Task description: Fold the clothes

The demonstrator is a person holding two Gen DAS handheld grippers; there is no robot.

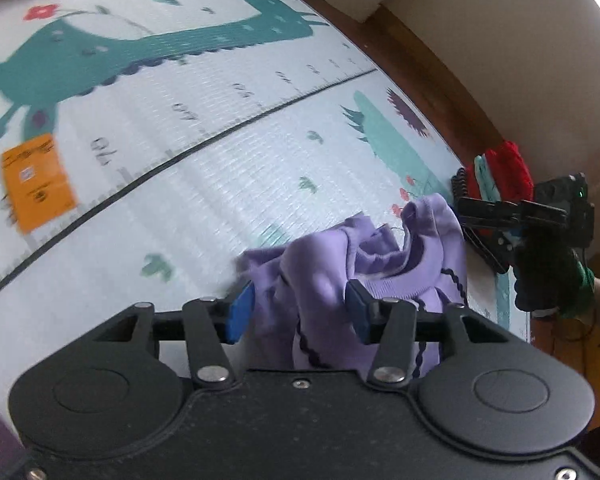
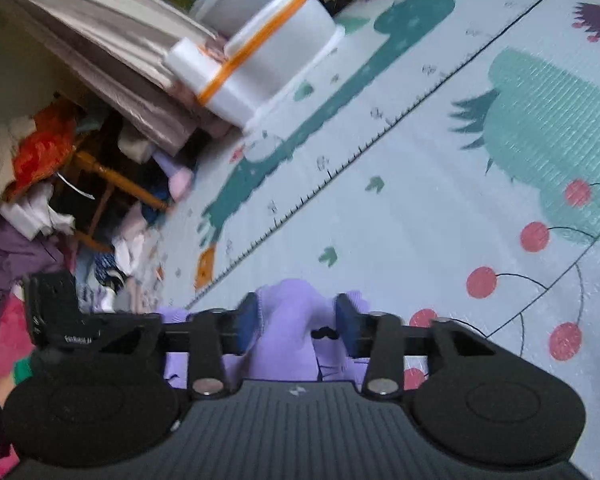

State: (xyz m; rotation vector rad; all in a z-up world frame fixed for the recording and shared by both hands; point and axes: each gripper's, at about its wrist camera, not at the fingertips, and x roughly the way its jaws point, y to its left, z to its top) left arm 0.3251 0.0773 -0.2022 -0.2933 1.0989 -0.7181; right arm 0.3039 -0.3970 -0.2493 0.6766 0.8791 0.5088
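A lilac garment (image 1: 320, 276) with a dark wavy trim lies bunched on the play mat (image 1: 228, 184). My left gripper (image 1: 300, 312) has its blue pads (image 1: 242, 312) pressed into a thick fold of it, the jaws part-way closed. In the left wrist view my right gripper (image 1: 466, 220) reaches the garment's right edge, held by a gloved hand (image 1: 548, 276). In the right wrist view the same lilac cloth (image 2: 292, 320) bulges up between my right gripper's (image 2: 296, 320) blue pads (image 2: 346, 322). The left gripper's black body (image 2: 56, 320) shows at the left.
An orange card (image 1: 36, 180) lies on the mat at the left. A red knit item (image 1: 508, 172) sits at the mat's right edge by the wall. A white lidded box (image 2: 268, 48), a wooden chair leg (image 2: 116, 180) and a heap of clothes (image 2: 40, 168) border the mat.
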